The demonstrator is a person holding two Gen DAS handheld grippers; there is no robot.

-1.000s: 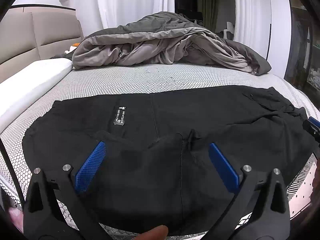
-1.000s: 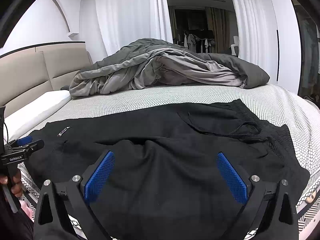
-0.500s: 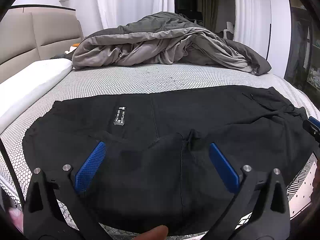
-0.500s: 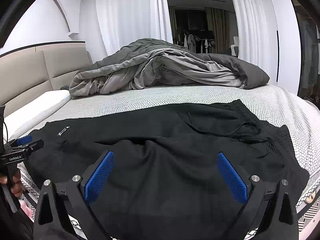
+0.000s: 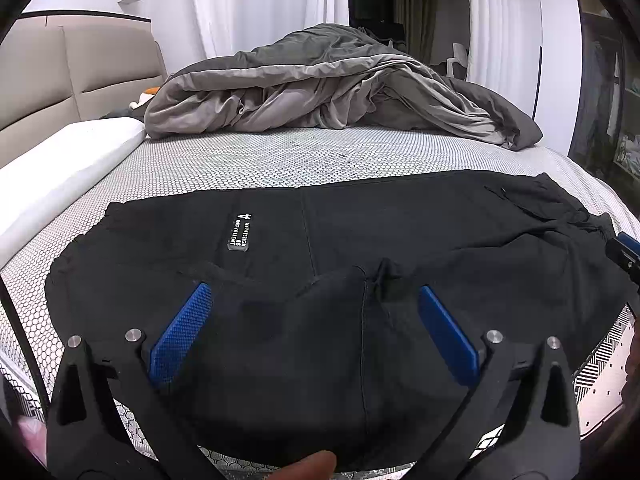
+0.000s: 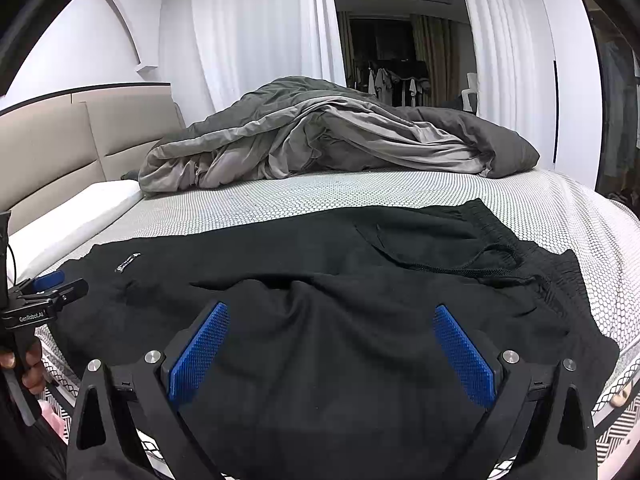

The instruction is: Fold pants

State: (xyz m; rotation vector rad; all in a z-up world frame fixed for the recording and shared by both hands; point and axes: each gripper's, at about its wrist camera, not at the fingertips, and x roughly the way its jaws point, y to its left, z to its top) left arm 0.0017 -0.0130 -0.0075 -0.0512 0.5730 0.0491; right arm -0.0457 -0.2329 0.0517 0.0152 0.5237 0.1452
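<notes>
The near hem of the black pants (image 5: 400, 248) drops behind the left tongs (image 5: 314, 300), and a fingertip (image 5: 308, 466) is cut by the bottom edge of the left wrist view. The patch (image 5: 239, 231) on the pants carries white lettering too small to read. At the right edge of that view only a blue-tipped sliver of the right tongs (image 5: 626, 248) shows. In the right wrist view the pants (image 6: 360, 280) run under the right tongs (image 6: 330, 320); the left tongs (image 6: 48, 286) are cut off at the left edge. The grey duvet (image 6: 320, 136) hides the far side of the bed (image 6: 360, 192). The clothes (image 6: 394, 82) hanging in the dark doorway are too small to make out.
</notes>
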